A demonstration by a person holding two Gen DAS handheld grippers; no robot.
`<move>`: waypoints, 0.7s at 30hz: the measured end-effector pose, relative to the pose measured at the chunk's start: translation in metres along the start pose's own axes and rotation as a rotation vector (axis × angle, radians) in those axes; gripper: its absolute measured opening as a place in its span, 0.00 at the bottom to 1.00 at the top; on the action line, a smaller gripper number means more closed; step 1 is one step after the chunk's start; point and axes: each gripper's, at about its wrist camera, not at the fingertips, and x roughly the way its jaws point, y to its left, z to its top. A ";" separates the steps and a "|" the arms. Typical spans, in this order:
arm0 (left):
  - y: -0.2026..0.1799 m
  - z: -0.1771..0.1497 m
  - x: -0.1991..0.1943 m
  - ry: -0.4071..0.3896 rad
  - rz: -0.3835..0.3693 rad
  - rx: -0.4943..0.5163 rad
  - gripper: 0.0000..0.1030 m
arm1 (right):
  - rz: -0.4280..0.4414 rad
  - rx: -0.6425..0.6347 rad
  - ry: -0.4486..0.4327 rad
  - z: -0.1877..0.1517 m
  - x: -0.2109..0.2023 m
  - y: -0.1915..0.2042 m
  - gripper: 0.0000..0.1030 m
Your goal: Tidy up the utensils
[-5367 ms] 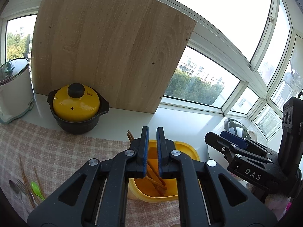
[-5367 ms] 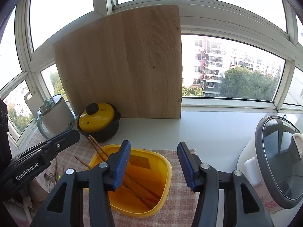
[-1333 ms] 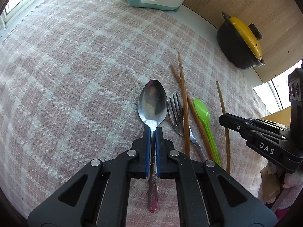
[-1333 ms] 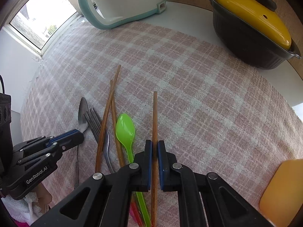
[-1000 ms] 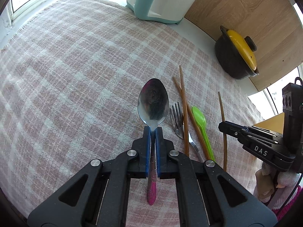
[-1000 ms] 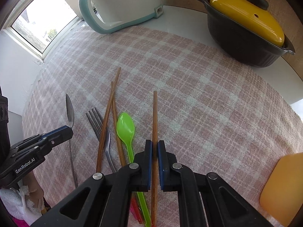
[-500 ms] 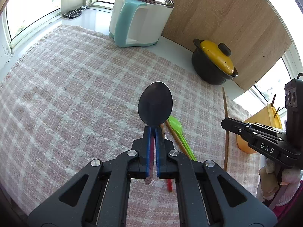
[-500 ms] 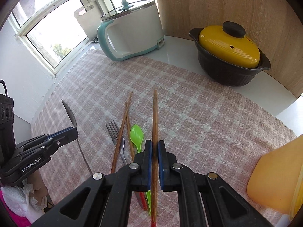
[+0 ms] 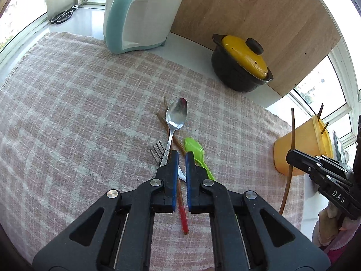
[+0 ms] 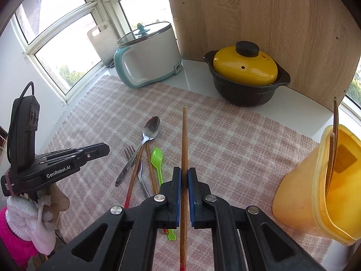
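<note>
With the left hand-held gripper (image 9: 180, 155) opening on nothing, its metal spoon (image 9: 176, 115) lying mid-cloth on the bench, the right hand-held gripper (image 10: 184, 176) pinches one chopstick (image 10: 184, 140), which could pivot and miss the yellow holder (image 10: 315, 187) at the right edge.

Spoon (image 9: 176, 114), fork (image 9: 158, 152) on cloth (image 9: 67, 113); pot (image 9: 240, 65) behind (before board (image 9: 259, 15)); bin (image 10: 327, 180) right.

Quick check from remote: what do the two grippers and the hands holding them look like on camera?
Both are black plastic with blue finger pads and silver pivot screws. The left gripper reads "GenRobot.AI" and has a black cable on its rear box; the right gripper reads "DAS". The left hand wears a pale glove and pink sleeve.
</note>
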 end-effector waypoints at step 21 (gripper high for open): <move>0.016 0.043 0.071 0.208 -0.032 0.067 0.25 | -0.021 0.059 0.007 -0.015 -0.010 -0.022 0.03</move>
